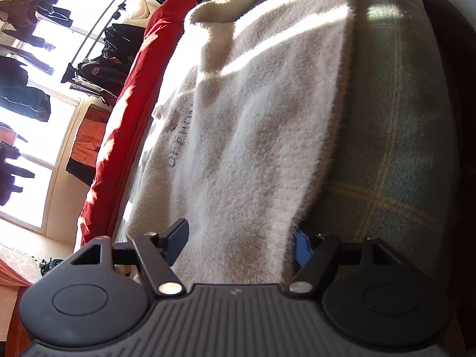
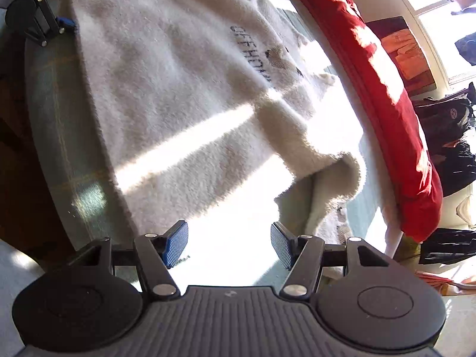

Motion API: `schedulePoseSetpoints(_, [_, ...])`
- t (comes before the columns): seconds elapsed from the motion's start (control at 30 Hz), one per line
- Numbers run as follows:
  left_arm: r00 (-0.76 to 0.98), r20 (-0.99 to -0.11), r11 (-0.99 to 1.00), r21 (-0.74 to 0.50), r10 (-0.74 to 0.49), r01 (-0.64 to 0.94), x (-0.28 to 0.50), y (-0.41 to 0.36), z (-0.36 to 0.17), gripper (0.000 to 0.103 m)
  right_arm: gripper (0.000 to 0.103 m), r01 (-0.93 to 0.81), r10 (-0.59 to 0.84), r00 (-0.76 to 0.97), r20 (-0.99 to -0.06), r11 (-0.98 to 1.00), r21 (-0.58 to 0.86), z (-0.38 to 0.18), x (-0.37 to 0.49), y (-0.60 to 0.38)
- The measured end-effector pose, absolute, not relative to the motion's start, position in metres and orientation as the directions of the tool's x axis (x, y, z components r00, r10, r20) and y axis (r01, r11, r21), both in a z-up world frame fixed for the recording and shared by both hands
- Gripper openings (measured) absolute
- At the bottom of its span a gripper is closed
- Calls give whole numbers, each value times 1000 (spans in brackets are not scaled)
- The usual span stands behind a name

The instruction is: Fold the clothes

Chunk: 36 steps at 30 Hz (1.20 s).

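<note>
A fluffy cream sweater (image 2: pixel 166 89) with dark lettering lies spread flat on a bed covered by a green plaid sheet (image 1: pixel 395 136), partly in strong sunlight. The left gripper (image 1: pixel 241 238) sits at one edge of the garment with its jaws wide apart and the fuzzy hem lying between them; the pads do not look pressed on the cloth, so it seems not yet gripped. The right gripper (image 2: pixel 229 244) hovers over a sunlit, washed-out patch near the other end, jaws also well open and holding nothing.

To fold well, each gripper should probably take a corner of the same long edge, pinching only the sweater and not the sheet beneath, then lift both together so the fabric carries over evenly. The loose sleeve (image 2: pixel 333 166) curling near the right gripper may need tucking in first.

No container shows in either view; a red cushion (image 2: pixel 386 89) lies along the far side of the bed
</note>
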<state>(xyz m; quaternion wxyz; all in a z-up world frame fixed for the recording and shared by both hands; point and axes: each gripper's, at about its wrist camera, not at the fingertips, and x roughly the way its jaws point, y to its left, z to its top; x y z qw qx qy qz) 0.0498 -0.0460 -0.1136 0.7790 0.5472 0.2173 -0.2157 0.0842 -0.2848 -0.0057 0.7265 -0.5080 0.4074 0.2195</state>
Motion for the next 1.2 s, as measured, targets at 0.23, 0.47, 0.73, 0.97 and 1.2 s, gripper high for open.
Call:
schedulePoseSetpoints(0.23, [813, -571, 314, 757, -110, 574, 53, -54, -117, 58, 66, -796, 41, 546, -837, 338, -502, -41, 62, -270])
schedulePoseSetpoints(0.47, [801, -587, 324, 739, -122, 591, 60, -58, -111, 48, 66, -843, 267, 537, -800, 194, -501, -86, 23, -192])
schedulePoseSetpoints(0.73, [789, -598, 407, 691, -142, 597, 68, -48, -94, 48, 66, -787, 310, 616, -724, 268, -555, -100, 38, -144])
schedulePoseSetpoints(0.97, [789, -610, 377, 715, -76, 589, 69, -20, -107, 48, 66, -654, 128, 750, -648, 286, -700, -106, 50, -194])
schedulePoseSetpoints(1.2, [812, -583, 369, 753, -11, 545, 67, 0, -114, 47, 62, -555, -16, 804, -594, 337, -760, -109, 62, -256])
